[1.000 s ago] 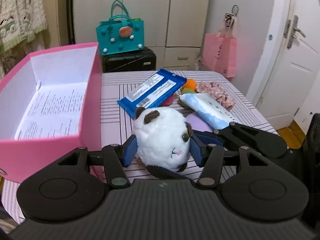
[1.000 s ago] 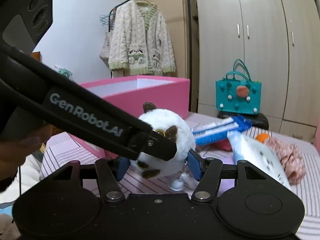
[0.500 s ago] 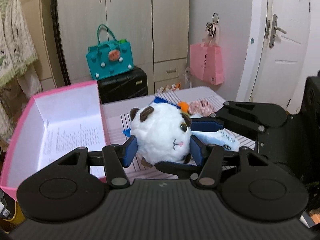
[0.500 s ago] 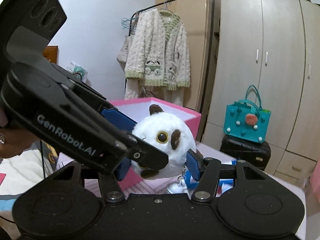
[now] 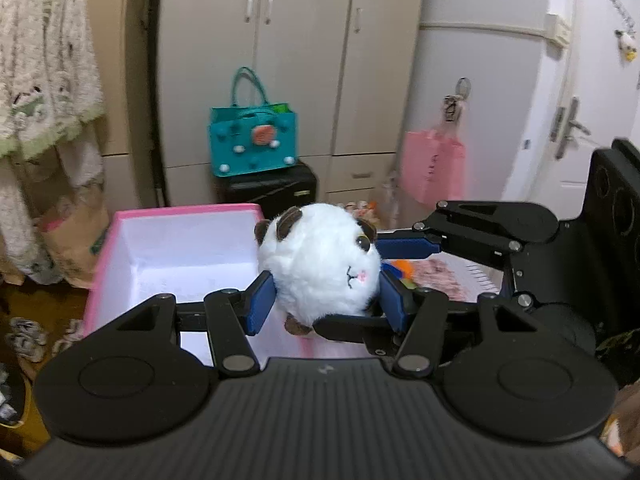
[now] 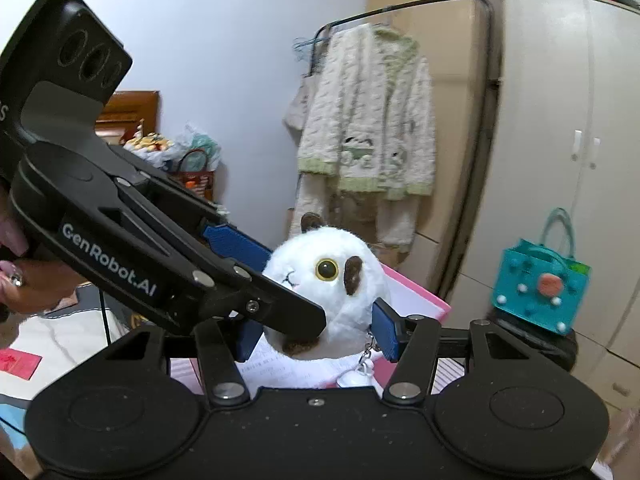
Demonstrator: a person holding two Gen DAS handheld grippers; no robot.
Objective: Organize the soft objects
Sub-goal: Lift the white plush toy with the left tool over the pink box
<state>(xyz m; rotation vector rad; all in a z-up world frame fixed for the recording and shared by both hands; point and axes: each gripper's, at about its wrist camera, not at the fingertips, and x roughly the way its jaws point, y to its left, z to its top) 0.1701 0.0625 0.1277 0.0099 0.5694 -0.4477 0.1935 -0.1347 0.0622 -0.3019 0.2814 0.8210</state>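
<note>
A round, fluffy white plush toy (image 5: pixel 320 268) with brown ear patches, glossy bead eyes and a small pink nose sits clamped between the blue, ribbed pads of the left hand-held gripper (image 5: pixel 326 300), its fur bulging slightly over each pad. The right hand-held gripper (image 5: pixel 396 276) reaches in from the right side of that view, one flat blue pad against the toy's cheek and a black finger passing under its belly. Its jaws are closing, with the toy between them and the pads pressing on it. In the right wrist view the same toy (image 6: pixel 340 280) shows between the right gripper's own pads, and a small metal chain with a pale charm (blurred) hangs below it.

The toy is held in the air over the near end of an open pink box (image 5: pixel 180 216), a stiff rectangular carton with a smooth white lining. Beyond it lies the striped worktop (image 5: pixel 476 280). Both tools tilt gently downward. A hand (image 6: pixel 24 284) grips the left tool's matte black body.
</note>
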